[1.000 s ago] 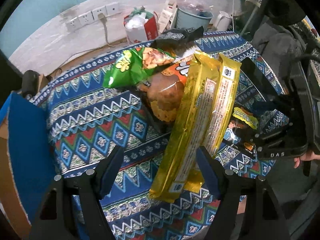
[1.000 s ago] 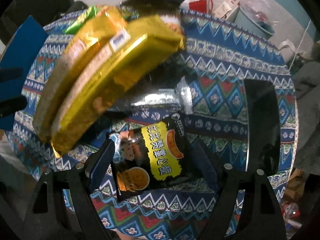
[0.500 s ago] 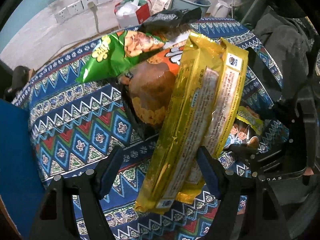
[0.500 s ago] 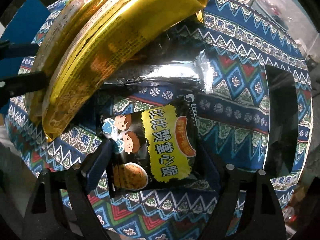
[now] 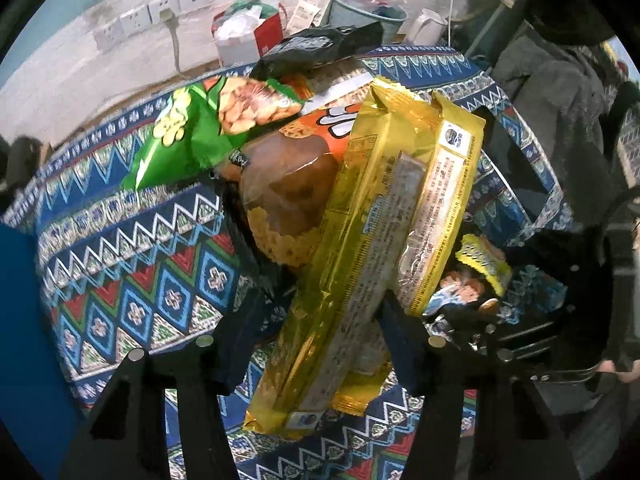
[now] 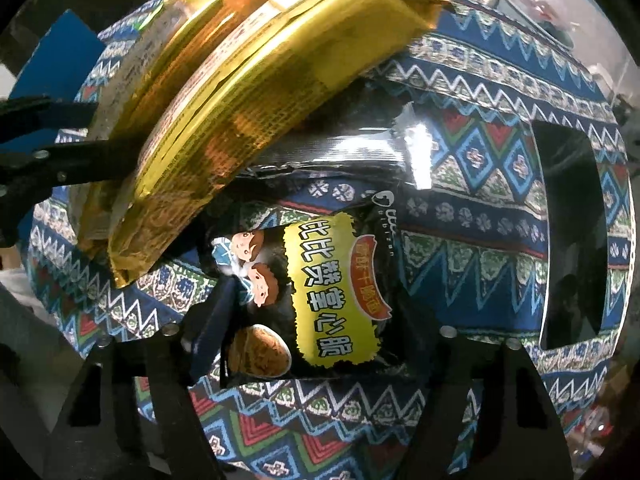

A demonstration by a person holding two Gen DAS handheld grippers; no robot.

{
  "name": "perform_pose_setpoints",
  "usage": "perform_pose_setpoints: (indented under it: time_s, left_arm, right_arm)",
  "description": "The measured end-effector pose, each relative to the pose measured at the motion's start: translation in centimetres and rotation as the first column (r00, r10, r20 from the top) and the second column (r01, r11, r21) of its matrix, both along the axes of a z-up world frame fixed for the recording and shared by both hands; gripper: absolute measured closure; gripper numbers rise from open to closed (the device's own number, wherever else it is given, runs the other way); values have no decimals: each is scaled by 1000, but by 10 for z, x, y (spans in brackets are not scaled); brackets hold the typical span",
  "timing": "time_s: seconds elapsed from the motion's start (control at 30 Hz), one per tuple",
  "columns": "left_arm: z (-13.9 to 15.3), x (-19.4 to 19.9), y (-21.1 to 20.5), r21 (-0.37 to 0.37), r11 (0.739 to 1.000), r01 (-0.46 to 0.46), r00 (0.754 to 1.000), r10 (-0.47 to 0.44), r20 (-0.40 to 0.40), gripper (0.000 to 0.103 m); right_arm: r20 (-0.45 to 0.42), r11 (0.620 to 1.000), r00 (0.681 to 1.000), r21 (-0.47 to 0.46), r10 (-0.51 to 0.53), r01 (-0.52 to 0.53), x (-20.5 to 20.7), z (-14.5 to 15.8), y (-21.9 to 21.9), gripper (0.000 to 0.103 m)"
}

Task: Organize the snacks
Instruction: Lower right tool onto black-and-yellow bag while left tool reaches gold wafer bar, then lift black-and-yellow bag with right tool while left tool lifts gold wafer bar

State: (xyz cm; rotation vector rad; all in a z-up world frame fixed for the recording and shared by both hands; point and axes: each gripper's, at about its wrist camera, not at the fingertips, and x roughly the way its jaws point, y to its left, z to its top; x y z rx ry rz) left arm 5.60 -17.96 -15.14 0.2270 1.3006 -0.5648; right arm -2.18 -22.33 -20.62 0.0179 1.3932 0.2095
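Observation:
Two long gold biscuit packs (image 5: 384, 216) lie side by side, propped on a snack pile on the patterned tablecloth (image 5: 132, 264). My left gripper (image 5: 320, 332) points down over their lower end. Its jaws are closing with the packs between them, and a strip of cloth still shows beside the left finger. In the right wrist view the gold packs (image 6: 240, 92) overhang a silver packet (image 6: 340, 152). Below it lies a black snack packet with a yellow label (image 6: 332, 288). My right gripper (image 6: 312, 320) is closing on it, its pads against both edges.
A green bag (image 5: 192, 136), an orange bag with a clear window (image 5: 288, 192) and a black bag (image 5: 320, 46) are heaped behind. A blue board (image 5: 20, 320) stands left. Wall sockets (image 5: 152, 16), a bucket (image 5: 360, 12) and a dark rectangular opening (image 6: 568, 240) lie beyond.
Both grippers have sunk closer to their packs and both pairs of jaws have narrowed. The black packet's left edge now buckles against the right gripper's finger.

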Motion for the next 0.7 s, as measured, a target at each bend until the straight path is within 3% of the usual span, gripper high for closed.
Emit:
perform_pose_setpoints:
  time_s: [0.07, 0.23, 0.3, 0.33, 0.5, 0.7]
  left_arm:
    - [-1, 0, -4, 22, 1000, 5, 1000, -5, 21, 28]
    - [-6, 5, -14, 4, 1000, 18, 1000, -18, 14, 27]
    - [-7, 5, -16, -15, 1000, 25, 1000, -25, 4, 39]
    - [-7, 4, -19, -27, 999, 35, 999, -35, -4, 53]
    - [-2, -7, -26, 24, 996, 87, 995, -88, 45, 60]
    - [4, -14, -17, 29, 995, 98, 993, -100, 63, 64]
  right_arm:
    - [6, 1000, 1000, 9, -18, 18, -2, 4, -7, 38]
    - [18, 1000, 1000, 8, -18, 17, -6, 11, -10, 40]
    - [22, 1000, 1000, 11, -15, 15, -8, 17, -7, 41]
    - [26, 1000, 999, 15, -18, 18, -8, 17, -7, 42]
    - [40, 998, 998, 32, -46, 45, -11, 25, -17, 47]
    - [64, 998, 996, 14, -65, 64, -22, 36, -24, 48]
